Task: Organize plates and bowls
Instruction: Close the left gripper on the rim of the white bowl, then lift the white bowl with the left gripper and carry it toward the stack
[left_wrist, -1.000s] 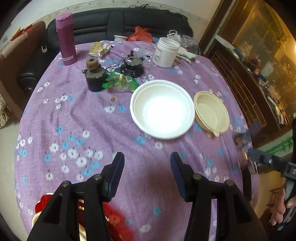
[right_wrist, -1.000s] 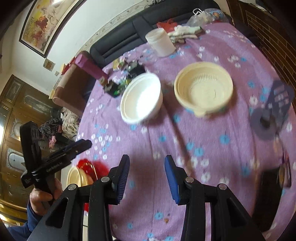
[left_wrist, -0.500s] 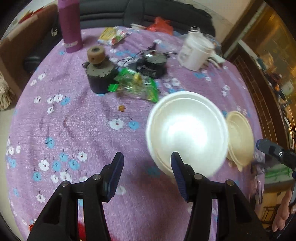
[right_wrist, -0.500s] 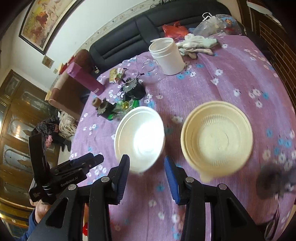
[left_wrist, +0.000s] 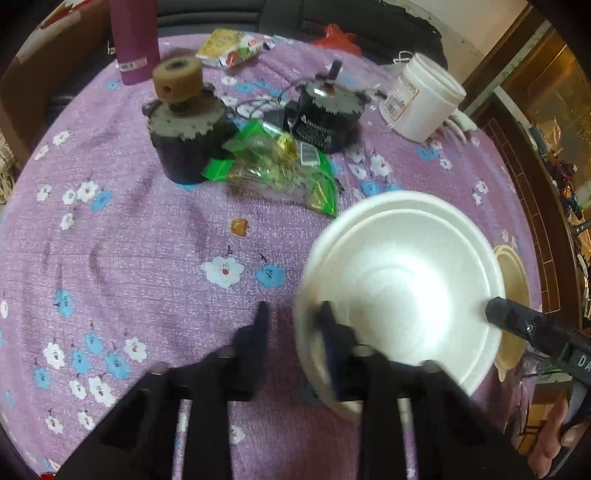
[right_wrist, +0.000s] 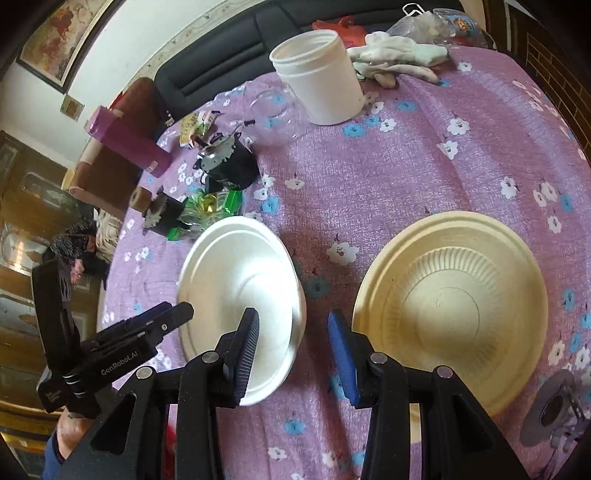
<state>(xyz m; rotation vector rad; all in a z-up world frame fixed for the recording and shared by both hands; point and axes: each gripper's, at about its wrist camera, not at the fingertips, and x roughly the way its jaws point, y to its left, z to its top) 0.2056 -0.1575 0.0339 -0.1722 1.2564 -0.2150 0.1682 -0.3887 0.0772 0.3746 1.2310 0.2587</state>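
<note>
A white foam bowl (left_wrist: 402, 291) sits on the purple flowered tablecloth; it also shows in the right wrist view (right_wrist: 240, 291). A cream plastic bowl (right_wrist: 450, 314) lies right of it, partly hidden behind the white bowl in the left wrist view (left_wrist: 513, 280). My left gripper (left_wrist: 293, 317) is open and blurred, with its right finger inside the white bowl's near rim and its left finger outside. My right gripper (right_wrist: 293, 332) is open, its left finger over the white bowl's edge, its right finger beside the cream bowl.
Behind the bowls lie a green snack bag (left_wrist: 280, 170), two dark motor-like parts (left_wrist: 184, 125) (left_wrist: 328, 114), a white jar (right_wrist: 321, 77), a purple flask (left_wrist: 133, 37) and white gloves (right_wrist: 399, 59). A grey disc (right_wrist: 554, 406) lies near the right table edge.
Both grippers have moved forward toward the bowls. The left gripper now straddles the white bowl's near rim; the right gripper has come down between the two bowls.
</note>
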